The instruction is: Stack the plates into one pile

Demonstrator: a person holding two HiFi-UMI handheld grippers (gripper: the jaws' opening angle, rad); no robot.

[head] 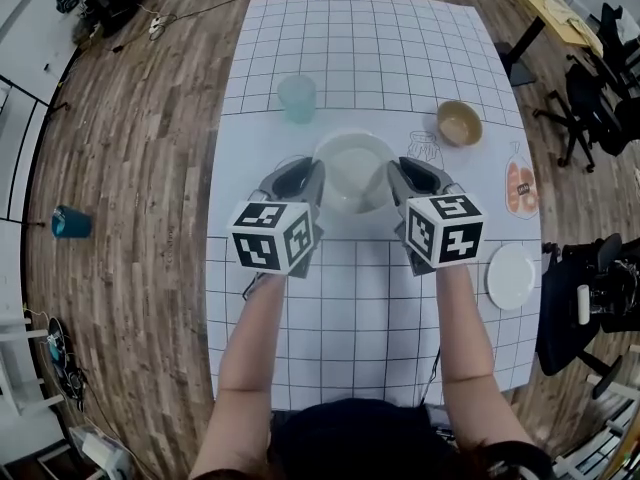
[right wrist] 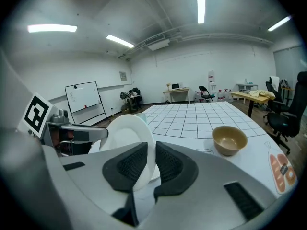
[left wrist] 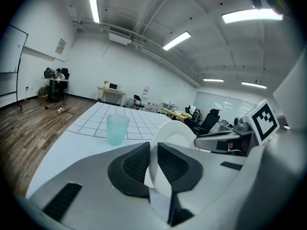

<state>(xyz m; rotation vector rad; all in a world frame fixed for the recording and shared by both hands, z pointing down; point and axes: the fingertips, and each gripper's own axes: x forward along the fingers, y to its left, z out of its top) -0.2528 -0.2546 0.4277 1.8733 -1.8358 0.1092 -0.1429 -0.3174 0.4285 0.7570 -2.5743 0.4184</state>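
A white plate is held between my two grippers over the middle of the gridded white table. My left gripper is shut on its left rim, and my right gripper is shut on its right rim. In the left gripper view the plate stands edge-on between the dark pads of the left gripper. The right gripper view shows the plate pinched by the right gripper. A second white plate lies flat near the table's right edge.
A teal cup stands behind the held plate to the left, and a tan bowl behind it to the right. An orange printed picture lies at the right edge. Black office chairs stand beside the table on the right.
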